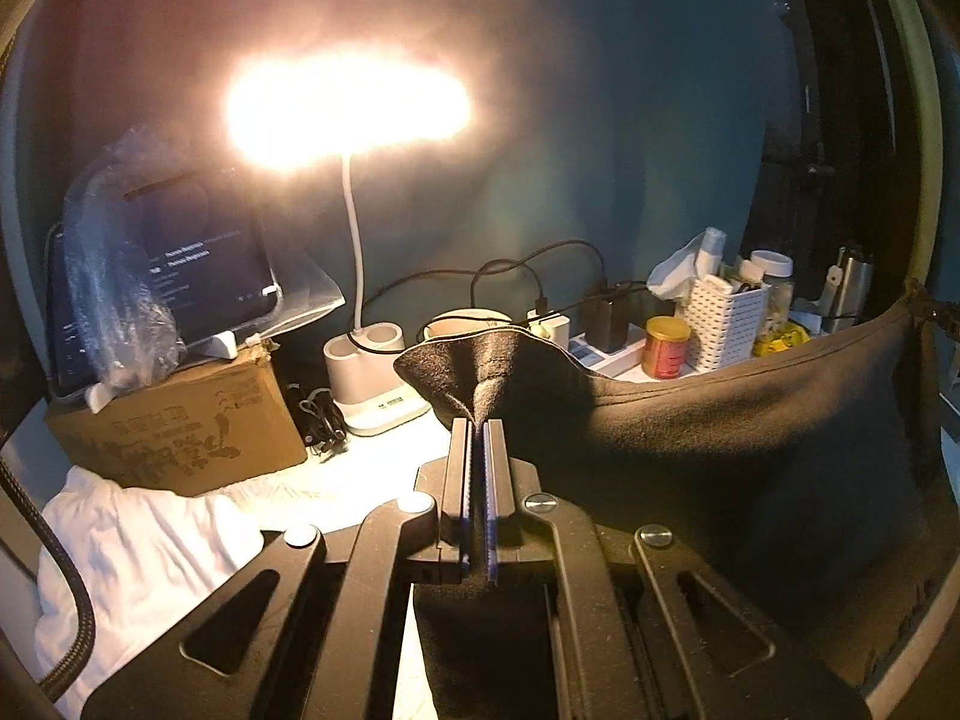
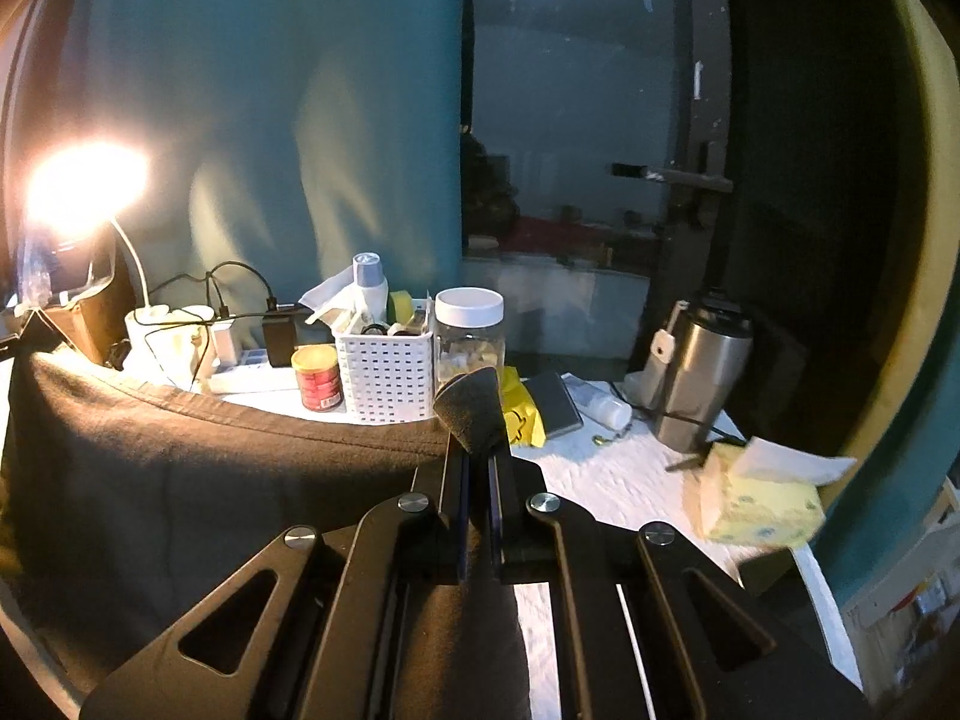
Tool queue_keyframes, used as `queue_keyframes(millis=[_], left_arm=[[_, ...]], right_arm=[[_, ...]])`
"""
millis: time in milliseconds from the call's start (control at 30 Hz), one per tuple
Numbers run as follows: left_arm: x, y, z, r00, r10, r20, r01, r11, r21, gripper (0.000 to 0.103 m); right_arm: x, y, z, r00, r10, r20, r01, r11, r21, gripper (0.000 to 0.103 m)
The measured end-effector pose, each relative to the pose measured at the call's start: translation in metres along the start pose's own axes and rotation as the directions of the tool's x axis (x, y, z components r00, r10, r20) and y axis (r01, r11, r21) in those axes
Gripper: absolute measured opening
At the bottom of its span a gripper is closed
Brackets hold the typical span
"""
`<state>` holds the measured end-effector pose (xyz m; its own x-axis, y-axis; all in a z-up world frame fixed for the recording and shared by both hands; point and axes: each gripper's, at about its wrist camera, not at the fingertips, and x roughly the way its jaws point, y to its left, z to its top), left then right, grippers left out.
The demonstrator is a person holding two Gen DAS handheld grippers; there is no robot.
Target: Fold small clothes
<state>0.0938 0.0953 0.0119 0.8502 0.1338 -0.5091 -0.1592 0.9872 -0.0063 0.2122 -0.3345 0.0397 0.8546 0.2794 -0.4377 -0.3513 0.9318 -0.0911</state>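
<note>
Dark garment (image 1: 720, 450) hanging stretched above white table cover (image 2: 600, 480), near side of cluttered desk. Left gripper (image 1: 478, 426) clamped tight on left top corner, right gripper (image 2: 477, 450) pinched shut on right corner (cloth bunched between both pairs of pads). Best to keep top edge taut and level, carry both corners together, lower flat short of red tin (image 2: 317, 377) and white basket (image 2: 387, 375).

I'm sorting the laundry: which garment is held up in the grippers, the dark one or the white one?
The dark garment; both grippers pinch its top edge, while the white garment lies crumpled on the table.
</note>
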Motion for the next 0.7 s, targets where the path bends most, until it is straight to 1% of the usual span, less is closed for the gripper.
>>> queue_keyframes(millis=[233, 367, 533, 567, 700], left_arm=[[0.036, 0.004, 0.005, 1.000, 0.019, -0.015, -0.019, 1.000, -0.004, 0.002], [0.063, 0.007, 0.002, 0.998, 0.023, -0.050, -0.023, 1.000, -0.003, 0.002], [0.085, 0.007, 0.000, 0.996, 0.047, -0.079, -0.046, 0.999, 0.013, 0.002], [0.090, 0.008, 0.000, 0.996, 0.046, -0.072, -0.045, 0.999, 0.008, 0.002], [0.108, 0.007, 0.001, 0.993, 0.059, -0.100, -0.058, 0.998, 0.016, 0.002]], right_arm=[[0.052, 0.003, 0.011, 1.000, 0.010, -0.017, -0.010, 1.000, -0.009, 0.006], [0.080, 0.004, 0.016, 0.999, 0.011, -0.032, -0.011, 1.000, -0.017, 0.006], [0.116, 0.005, 0.014, 0.997, 0.024, -0.072, -0.025, 0.999, -0.021, 0.006], [0.121, 0.004, 0.013, 0.997, 0.025, -0.079, -0.027, 1.000, -0.017, 0.006], [0.141, 0.000, 0.008, 0.994, 0.026, -0.105, -0.025, 1.000, 0.007, 0.006]])
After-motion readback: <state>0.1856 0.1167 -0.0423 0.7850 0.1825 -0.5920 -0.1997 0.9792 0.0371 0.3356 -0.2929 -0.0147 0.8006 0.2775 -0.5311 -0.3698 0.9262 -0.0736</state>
